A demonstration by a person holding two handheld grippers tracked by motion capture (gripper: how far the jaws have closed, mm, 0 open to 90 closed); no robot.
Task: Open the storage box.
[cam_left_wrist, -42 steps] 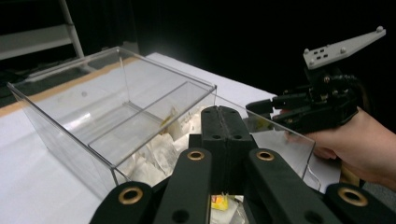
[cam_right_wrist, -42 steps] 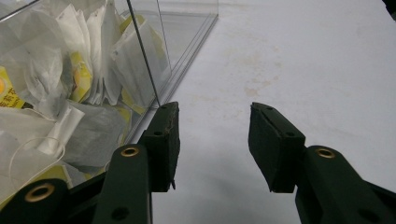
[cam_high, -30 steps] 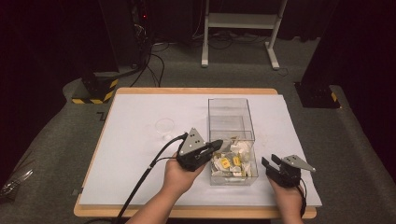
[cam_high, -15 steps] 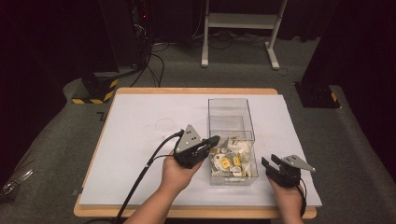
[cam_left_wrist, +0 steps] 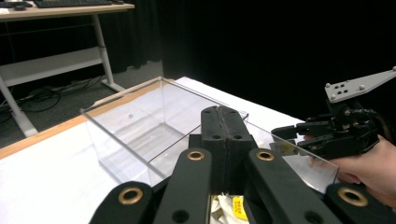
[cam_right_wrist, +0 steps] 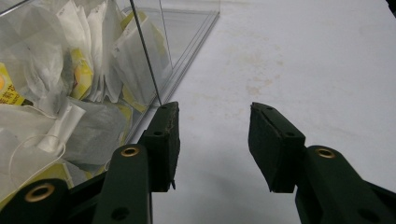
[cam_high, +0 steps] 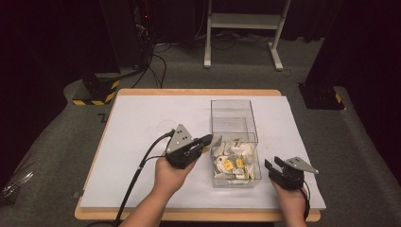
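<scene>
The left claw (cam_high: 206, 140) is clenched with nothing visible between its jaws, hovering at the near left rim of the clear box (cam_high: 235, 124). Just below and ahead of it lies a heap of tea bags (cam_high: 234, 160), filling the box's near half. The right claw (cam_right_wrist: 212, 140) rests released on the white surface (cam_high: 142, 123), beside the box's right wall. The bags look light, soft and crumply, with thin strings; pinching 1 by its paper body seems safest, since tags may tear.
</scene>
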